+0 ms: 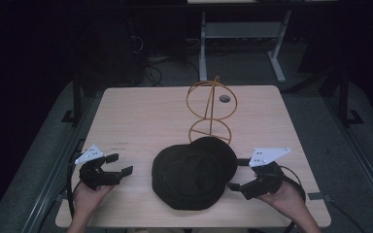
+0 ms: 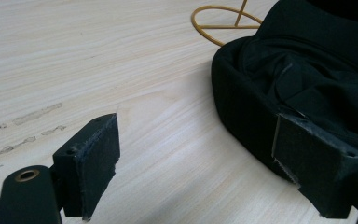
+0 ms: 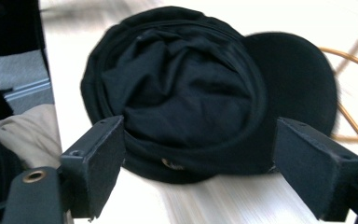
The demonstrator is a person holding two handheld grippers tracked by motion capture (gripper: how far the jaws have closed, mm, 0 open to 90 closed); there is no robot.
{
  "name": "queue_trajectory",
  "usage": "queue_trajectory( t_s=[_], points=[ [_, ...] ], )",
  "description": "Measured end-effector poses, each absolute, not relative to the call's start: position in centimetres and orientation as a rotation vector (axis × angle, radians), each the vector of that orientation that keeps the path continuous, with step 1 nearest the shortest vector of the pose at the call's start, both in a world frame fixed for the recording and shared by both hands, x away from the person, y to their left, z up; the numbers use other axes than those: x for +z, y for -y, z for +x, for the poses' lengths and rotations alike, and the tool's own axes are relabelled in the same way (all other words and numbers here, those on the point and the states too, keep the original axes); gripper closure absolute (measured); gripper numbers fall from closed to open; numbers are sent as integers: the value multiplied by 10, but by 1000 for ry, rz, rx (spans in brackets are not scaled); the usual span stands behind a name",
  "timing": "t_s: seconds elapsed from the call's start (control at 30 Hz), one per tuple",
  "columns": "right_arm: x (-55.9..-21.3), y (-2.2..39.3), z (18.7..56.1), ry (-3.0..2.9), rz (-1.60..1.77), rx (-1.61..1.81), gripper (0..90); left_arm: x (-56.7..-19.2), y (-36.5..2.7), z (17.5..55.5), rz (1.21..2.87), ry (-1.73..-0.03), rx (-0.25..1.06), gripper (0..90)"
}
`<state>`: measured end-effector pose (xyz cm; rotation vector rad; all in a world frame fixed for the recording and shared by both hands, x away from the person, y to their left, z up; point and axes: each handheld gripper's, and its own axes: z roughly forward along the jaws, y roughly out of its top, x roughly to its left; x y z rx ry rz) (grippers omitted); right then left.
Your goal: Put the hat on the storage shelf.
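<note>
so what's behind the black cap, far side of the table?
Behind the black cap stands a gold wire stand: a ring base and an upright hoop on the table. The cap's far edge covers the near rim of the ring base, so contact there can't be judged.

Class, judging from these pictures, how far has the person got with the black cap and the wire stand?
Nothing looks done: the black cap lies upside down on the table, beside the wire stand. The left gripper and right gripper flank it, open. Gripping and any placing remain.

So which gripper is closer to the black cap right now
Right. The right gripper sits almost against the black cap's edge, jaws open toward it. The left gripper is off to its other side with bare table between.
</note>
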<state>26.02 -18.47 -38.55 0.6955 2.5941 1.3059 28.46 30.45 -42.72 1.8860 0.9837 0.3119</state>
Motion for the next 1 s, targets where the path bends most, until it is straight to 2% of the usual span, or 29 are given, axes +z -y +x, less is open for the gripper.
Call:
queue_trajectory(
  t_s=[0.13, 0.33, 0.7, 1.0],
  points=[
    [-381, 168, 262, -2625, 643, 1303, 173, -427, -306, 285, 1887, -984, 315, 145],
    [-380, 149, 264, -2642, 596, 1297, 234, -428, -307, 286, 1885, -999, 328, 146],
    [-388, 124, 264, -2709, 527, 1249, 266, -429, -308, 287, 1886, -998, 327, 146],
    [-395, 104, 263, -2775, 455, 1227, 327, -429, -307, 287, 1888, -996, 324, 146]
  ],
)
